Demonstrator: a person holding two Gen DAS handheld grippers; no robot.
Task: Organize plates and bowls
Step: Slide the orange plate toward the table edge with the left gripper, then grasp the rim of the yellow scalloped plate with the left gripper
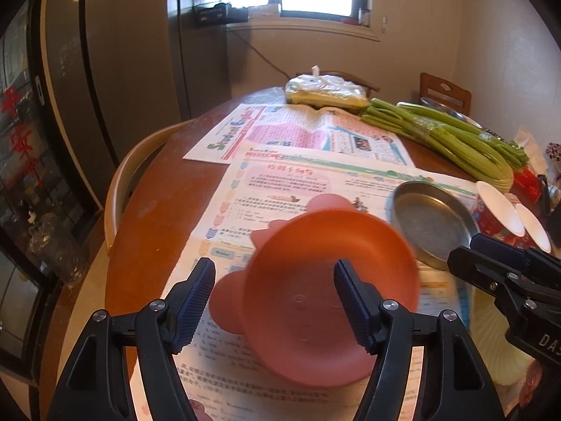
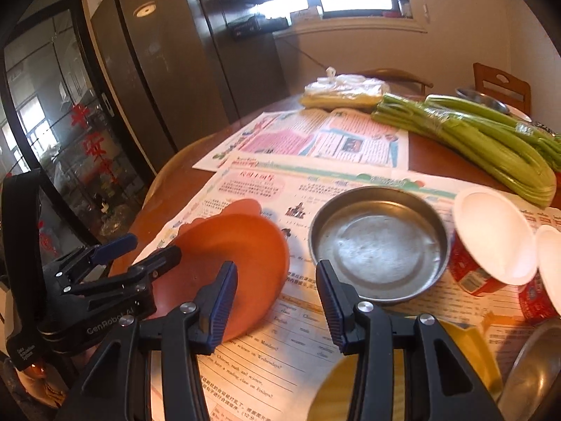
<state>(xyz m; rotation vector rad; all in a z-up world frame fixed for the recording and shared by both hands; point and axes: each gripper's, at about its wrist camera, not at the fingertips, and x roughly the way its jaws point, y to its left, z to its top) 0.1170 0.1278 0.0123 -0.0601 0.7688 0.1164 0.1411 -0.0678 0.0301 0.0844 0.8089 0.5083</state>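
A pink bowl with small ear-shaped tabs lies tilted and blurred on the printed papers. My left gripper is open around its near side, and neither pad presses on it. In the right wrist view the same pink bowl sits beside the left gripper. My right gripper stands open with only paper between its fingers. Just beyond it rests a round metal pan. A yellow dish lies partly hidden under the right gripper's body.
Two white bowls sit tipped on red cups at the right. A metal bowl's rim shows at the bottom right. Celery and a plastic bag lie at the back of the round wooden table. A chair back hugs the left edge.
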